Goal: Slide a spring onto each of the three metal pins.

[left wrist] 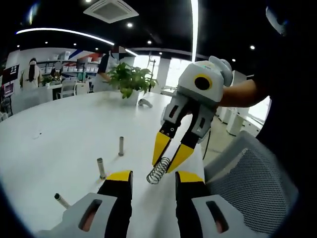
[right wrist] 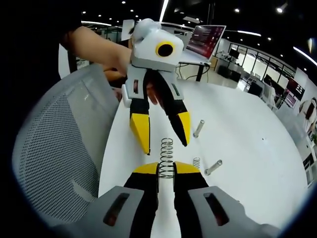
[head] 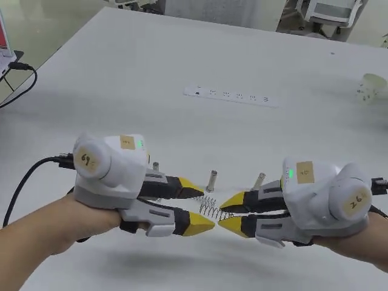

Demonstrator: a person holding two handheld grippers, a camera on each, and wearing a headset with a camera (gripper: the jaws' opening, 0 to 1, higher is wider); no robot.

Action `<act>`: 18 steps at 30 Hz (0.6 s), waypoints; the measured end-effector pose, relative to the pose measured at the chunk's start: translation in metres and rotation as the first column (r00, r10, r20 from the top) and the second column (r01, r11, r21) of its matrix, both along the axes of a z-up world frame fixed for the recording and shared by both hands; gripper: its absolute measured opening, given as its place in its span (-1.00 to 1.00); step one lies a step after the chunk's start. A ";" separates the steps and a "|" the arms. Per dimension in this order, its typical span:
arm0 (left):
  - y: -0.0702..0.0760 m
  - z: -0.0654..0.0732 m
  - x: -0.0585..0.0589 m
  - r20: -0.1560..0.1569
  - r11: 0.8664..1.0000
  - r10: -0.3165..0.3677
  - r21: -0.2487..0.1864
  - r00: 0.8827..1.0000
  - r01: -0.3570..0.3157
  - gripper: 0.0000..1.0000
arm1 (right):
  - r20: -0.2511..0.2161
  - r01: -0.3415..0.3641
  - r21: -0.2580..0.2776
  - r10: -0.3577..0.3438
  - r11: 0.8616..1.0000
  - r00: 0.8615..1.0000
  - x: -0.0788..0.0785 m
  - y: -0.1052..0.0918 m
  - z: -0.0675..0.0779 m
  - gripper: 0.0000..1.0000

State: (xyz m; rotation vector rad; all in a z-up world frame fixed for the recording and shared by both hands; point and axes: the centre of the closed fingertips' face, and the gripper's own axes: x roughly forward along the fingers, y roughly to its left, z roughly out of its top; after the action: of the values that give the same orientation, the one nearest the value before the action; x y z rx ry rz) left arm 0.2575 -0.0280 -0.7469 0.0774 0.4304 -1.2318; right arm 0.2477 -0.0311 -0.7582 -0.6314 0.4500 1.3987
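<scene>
right hand-held gripper (right wrist: 167,168) pinching one end of spring (right wrist: 167,151), held above counter (head: 182,60) near its near edge | left hand-held gripper (left wrist: 154,174) jaws spread around spring's free end, contact unclear | left gripper view: three metal pins (left wrist: 121,146) on counter | right gripper view: second spring (right wrist: 196,162) lying between two pins

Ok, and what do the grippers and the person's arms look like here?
The left gripper and right gripper each have a rounded white housing, grey underneath, black jaws with yellow tips, a tan label and a green light. A round sticker reads 69 on the left, 26 on the right. A black cable trails from the left one. The forearms show no sleeves.
</scene>
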 end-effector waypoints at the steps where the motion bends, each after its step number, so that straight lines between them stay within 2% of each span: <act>1: -0.001 0.000 -0.001 -0.001 1.000 -0.005 0.000 1.000 0.005 -0.50 | 0.002 -0.008 0.000 0.008 1.000 1.000 0.000 0.000 0.000 -0.84; 13: -0.007 0.002 -0.006 0.001 0.999 -0.033 -0.016 0.999 0.033 -0.68 | -0.004 -0.041 0.012 0.041 0.999 0.999 -0.006 0.001 0.006 -0.84; 18: -0.008 0.003 -0.008 0.003 0.999 -0.043 -0.019 0.999 0.043 -0.84 | -0.010 -0.040 0.021 0.041 0.999 0.999 -0.006 0.001 0.008 -0.84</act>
State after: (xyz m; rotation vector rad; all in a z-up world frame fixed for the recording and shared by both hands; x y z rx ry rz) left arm 0.2495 -0.0359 -0.7436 0.0728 0.4164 -1.2780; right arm 0.2418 -0.0298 -0.7500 -0.6196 0.4333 1.4440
